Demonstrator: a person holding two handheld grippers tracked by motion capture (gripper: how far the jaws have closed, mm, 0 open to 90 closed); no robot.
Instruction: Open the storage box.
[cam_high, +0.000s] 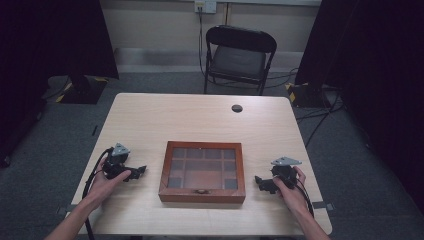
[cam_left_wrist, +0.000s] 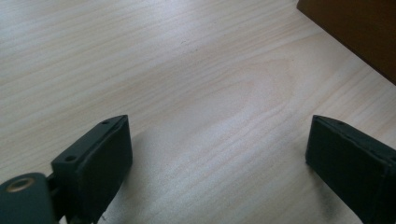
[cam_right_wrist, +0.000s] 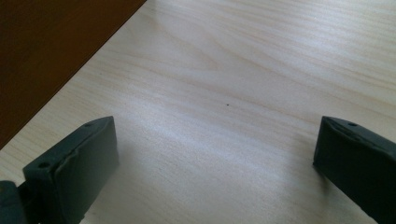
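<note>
A brown wooden box (cam_high: 202, 172) with a glass lid over several compartments lies shut in the middle of the light wooden table (cam_high: 200, 120). My left gripper (cam_high: 140, 171) rests on the table left of the box, held by a hand, its jaws pointing at the box. In the left gripper view its jaws stand wide apart over bare wood (cam_left_wrist: 219, 149), with a corner of the box (cam_left_wrist: 359, 32) at the top right. My right gripper (cam_high: 260, 181) rests right of the box, pointing at it. Its jaws are spread wide over bare tabletop (cam_right_wrist: 215, 154), the box side (cam_right_wrist: 51, 51) at upper left.
A black folding chair (cam_high: 239, 57) stands behind the table's far edge. A dark round cable hole (cam_high: 237, 108) sits near the far middle of the tabletop. Black curtains hang at both sides, with cables on the grey floor at the right.
</note>
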